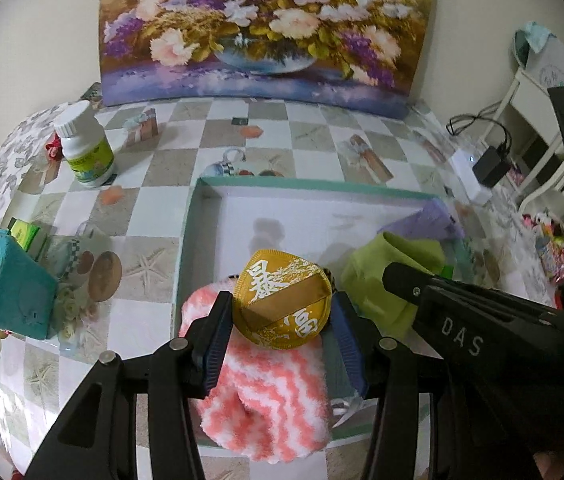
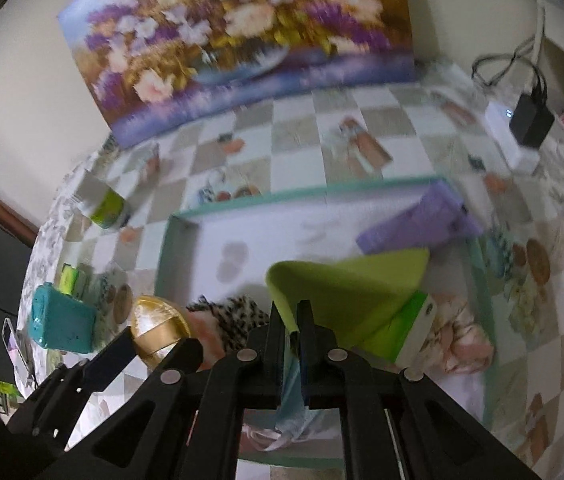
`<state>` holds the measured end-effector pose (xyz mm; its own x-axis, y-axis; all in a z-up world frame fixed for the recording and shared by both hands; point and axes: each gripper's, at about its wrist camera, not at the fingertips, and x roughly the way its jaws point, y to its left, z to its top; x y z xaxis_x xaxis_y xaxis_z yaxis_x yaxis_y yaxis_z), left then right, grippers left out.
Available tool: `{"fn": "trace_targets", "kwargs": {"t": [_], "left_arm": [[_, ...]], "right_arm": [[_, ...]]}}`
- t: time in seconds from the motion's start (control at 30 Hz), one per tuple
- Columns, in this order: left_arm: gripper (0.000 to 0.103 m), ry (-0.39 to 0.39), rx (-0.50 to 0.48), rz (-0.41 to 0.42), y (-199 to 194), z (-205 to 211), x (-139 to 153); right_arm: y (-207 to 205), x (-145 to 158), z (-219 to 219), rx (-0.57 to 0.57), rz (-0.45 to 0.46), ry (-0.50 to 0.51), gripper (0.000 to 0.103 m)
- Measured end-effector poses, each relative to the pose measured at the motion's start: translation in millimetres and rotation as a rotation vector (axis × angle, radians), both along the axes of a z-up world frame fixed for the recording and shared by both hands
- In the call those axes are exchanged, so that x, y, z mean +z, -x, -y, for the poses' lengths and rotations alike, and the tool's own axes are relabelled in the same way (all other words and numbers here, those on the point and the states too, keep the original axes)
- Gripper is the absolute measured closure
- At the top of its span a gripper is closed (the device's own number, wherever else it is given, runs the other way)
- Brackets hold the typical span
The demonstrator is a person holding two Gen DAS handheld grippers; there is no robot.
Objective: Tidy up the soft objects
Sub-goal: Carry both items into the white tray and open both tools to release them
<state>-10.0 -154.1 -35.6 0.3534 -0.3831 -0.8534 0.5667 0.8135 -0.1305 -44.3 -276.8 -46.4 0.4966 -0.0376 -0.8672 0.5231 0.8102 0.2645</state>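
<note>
So we've got the left gripper point(image 1: 279, 320) with its jaws spread either side of a round gold foil disc with white characters point(image 1: 282, 300). Its left edge meets the left pad, and there's a small gap at the right pad, so it looks bracketed rather than squeezed. Right under the jaws lies the fuzzy pink-and-white striped sock point(image 1: 269, 396), draped over the near rim of the shallow teal-edged tray point(image 1: 306, 184).

The right gripper point(image 2: 292, 320) has its jaws pressed nearly together, pinching the edge of a lime-green folded cloth point(image 2: 346, 284), with a bit of pale blue fabric point(image 2: 292, 400) caught in the slot too. Beyond those jaws, a lavender folded cloth point(image 2: 422, 220) sits in the tray's far right corner.

Our take: the gold disc isn't soft, so it probably wants lifting clear of the sock. We'd close gently, keep it level, and not snag the fuzz. Meanwhile, lay the green cloth flat ahead of the right jaws without dragging the lavender one.
</note>
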Motion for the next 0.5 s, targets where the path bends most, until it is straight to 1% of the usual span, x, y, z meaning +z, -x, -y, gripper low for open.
{"fn": "trace_targets", "kwargs": {"t": [0.17,0.2,0.23,0.27,0.3,0.33,0.37,0.4,0.5], "left_arm": [[0.050,-0.039,-0.026,-0.021,2.4,6.0,-7.8],[0.048,-0.043,-0.029,-0.024,2.9,6.9,-8.5],[0.042,-0.044,-0.029,-0.027,2.8,6.9,-8.2],[0.040,-0.043,-0.026,-0.030,2.9,6.4,-7.8],[0.040,-0.041,-0.025,-0.032,2.7,6.0,-6.5],[0.039,-0.037,-0.026,-0.035,2.7,5.7,-5.3],[0.039,-0.034,-0.027,-0.035,2.8,5.5,-4.2],[0.039,-0.032,-0.026,-0.036,3.2,5.1,-2.8],[0.034,-0.026,-0.022,-0.035,4.1,4.3,1.1]], "right_arm": [[0.9,-9.0,5.5,-0.021,-0.030,-0.030,0.095],[0.5,-9.1,6.0,-0.024,-0.031,-0.033,0.094],[0.6,-8.8,6.2,-0.026,-0.032,-0.035,0.094],[0.5,-8.5,6.7,-0.028,-0.034,-0.034,0.094],[1.1,-8.4,6.8,-0.029,-0.038,-0.033,0.087],[0.7,-7.8,6.6,-0.031,-0.042,-0.030,0.075],[0.6,-6.8,6.5,-0.034,-0.046,-0.024,0.069],[1.3,-5.4,6.5,-0.039,-0.049,-0.015,0.060],[3.0,0.5,5.8,-0.044,-0.041,0.001,0.058]]}}
